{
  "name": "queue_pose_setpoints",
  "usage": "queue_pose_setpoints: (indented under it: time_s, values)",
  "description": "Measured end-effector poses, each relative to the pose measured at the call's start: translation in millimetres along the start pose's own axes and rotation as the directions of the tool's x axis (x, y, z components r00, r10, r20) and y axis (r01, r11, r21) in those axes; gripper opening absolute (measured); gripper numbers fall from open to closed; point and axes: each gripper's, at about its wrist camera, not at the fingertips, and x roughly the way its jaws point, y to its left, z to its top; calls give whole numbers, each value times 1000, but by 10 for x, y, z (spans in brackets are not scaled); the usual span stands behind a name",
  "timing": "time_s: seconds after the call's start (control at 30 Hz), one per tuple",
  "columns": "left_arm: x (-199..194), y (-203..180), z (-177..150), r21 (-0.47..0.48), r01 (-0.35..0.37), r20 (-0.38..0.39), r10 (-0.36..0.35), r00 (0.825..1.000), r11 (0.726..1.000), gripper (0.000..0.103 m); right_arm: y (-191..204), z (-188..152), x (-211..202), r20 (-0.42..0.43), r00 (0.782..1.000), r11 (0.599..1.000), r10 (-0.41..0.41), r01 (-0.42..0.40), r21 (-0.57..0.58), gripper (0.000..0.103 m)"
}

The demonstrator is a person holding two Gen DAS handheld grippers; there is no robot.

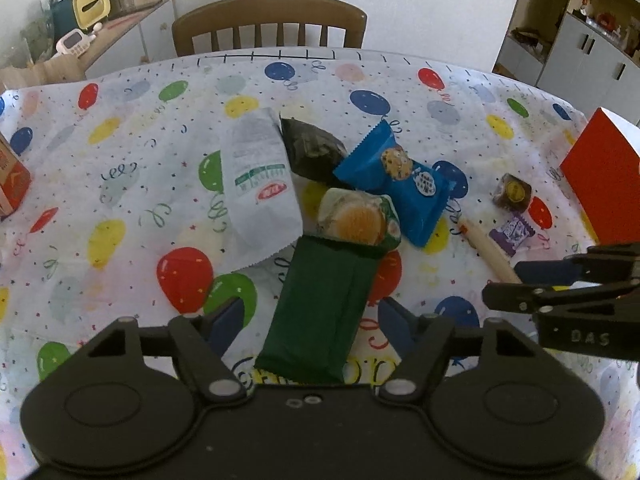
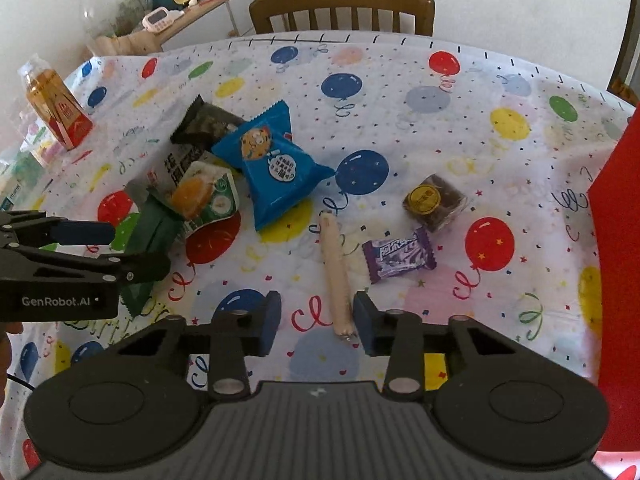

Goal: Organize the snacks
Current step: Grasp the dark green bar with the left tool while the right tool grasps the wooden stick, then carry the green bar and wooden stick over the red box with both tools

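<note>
While both grippers are held low over the table (image 1: 120,128), a dark green bar wrapper (image 1: 324,312) is seen between the fingers of the left gripper (image 1: 312,320); daylight shows on both sides of it, so the pads are not pressing and that gripper is read as open, nothing held. The right gripper (image 2: 316,320) is straddling the near end of a pale sausage stick (image 2: 336,276); a clear gap is seen on its left side, the right pad is just beside the stick, and contact cannot be told, so it is read as parted, not clamped. Snacks are clustered around the middle of the balloon-print tablecloth (image 2: 460,88): a blue cookie pack (image 2: 272,168) is lying partly over a black pack (image 2: 208,120), a green bun pack (image 1: 360,216) is resting on the far end of the green bar, and a white sachet (image 1: 260,184) is just beside them. A purple candy (image 2: 398,256) and a brown round-label sweet (image 2: 436,200) are placed toward the table's right edge, near a red box (image 2: 620,240) at that edge. An orange drink carton (image 2: 56,108) is standing upright at the left edge. A wooden chair (image 2: 340,8) is pushed in at the far edge.
</note>
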Motion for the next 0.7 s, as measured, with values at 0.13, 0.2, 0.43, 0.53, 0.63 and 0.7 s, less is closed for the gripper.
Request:
queue_pose_setpoints:
  time_s: [0.13,0.2,0.43,0.53,0.63,0.7]
  values:
    - [44,-8,13,-1,8,-10,-8,1000,1000,60,36,21,27,4,1000,1000,-19,19,-24,29]
    - [62,0,26,-8,11,-12,-12,1000,1000,54,58,34,38,6,999,998,-38,38,-40,23]
    - [79,8,41,-26,22,-21,-23,1000,999,46,47,41,48,12,998,997,-68,68,-30,11]
    - [63,0,34,-31,22,-25,-22,999,999,46,40,22,25,13,998,997,-67,67,-25,11]
    - [30,-24,19,-28,26,-25,-26,999,999,46,25,-7,-31,15,998,998,-56,56,-7,11]
    - [6,-48,7,-26,29,-32,-30,999,999,46,18,-32,-91,17,999,999,-47,47,0,11]
